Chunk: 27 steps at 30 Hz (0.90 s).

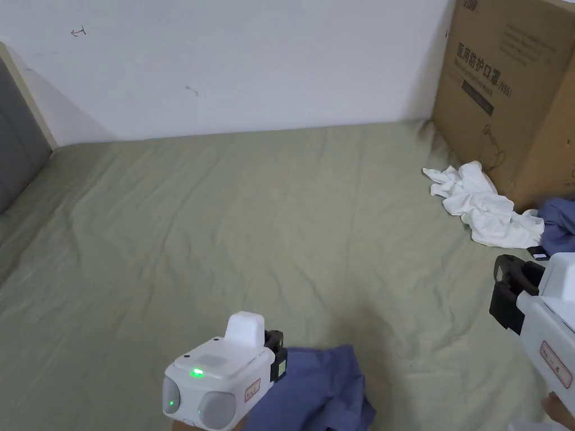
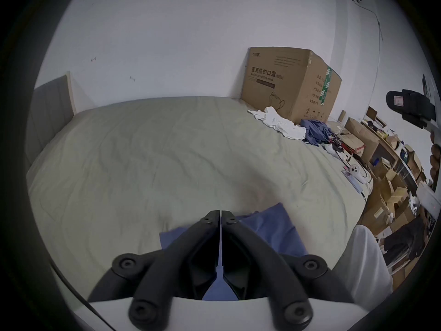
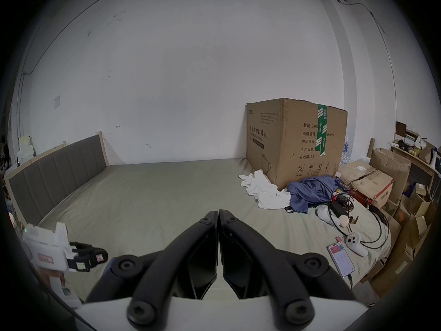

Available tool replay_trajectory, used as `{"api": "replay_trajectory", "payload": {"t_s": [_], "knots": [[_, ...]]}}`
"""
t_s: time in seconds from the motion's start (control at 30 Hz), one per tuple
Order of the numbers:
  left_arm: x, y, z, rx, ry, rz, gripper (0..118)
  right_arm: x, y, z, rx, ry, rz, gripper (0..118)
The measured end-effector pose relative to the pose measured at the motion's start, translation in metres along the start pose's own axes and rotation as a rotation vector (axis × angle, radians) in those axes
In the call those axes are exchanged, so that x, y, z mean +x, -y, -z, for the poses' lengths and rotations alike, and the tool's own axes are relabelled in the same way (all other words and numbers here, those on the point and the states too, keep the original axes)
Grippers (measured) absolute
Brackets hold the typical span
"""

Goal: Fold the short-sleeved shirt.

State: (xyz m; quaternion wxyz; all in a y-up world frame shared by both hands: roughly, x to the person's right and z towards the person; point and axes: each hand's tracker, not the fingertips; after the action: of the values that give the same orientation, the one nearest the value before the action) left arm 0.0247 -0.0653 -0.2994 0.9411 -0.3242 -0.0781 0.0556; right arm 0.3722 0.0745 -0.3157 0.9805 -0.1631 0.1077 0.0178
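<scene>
Left hand-held gripper (image 2: 220,213) above shirt (image 2: 269,231) (blue)

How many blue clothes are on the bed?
2: one blue garment lies at the near edge by the left gripper; another blue heap sits beside the cardboard box. More may be hidden.

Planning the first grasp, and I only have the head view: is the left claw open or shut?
Observer: Shut. The left claw has its jaws together, with the blue shirt just beyond them; whether cloth is pinched, I can't tell.
Operator: And the right claw?
Observer: The right claw is shut too, with nothing between its jaws.
Operator: Anything beyond the white cloth?
Observer: A phone lies near the bed's right edge.
</scene>
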Motion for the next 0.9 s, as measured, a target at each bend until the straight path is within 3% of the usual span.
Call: {"api": "replay_trajectory", "payload": {"t_s": [0.27, 0.5, 0.9], "knots": [[0.015, 0.044, 0.028, -0.031, 0.008, -0.018, 0, 0.002, 0.004, -0.001, -0.015, 0.004, -0.001, 0], [0.058, 0.072, 0.056, -0.108, 0.082, 0.081, 0, 0.011, 0.006, -0.002, -0.028, 0.020, -0.010, 0], [0.100, 0.079, 0.063, -0.127, 0.106, 0.102, 0, 0.015, 0.007, -0.001, -0.040, 0.034, -0.011, 0]]}}
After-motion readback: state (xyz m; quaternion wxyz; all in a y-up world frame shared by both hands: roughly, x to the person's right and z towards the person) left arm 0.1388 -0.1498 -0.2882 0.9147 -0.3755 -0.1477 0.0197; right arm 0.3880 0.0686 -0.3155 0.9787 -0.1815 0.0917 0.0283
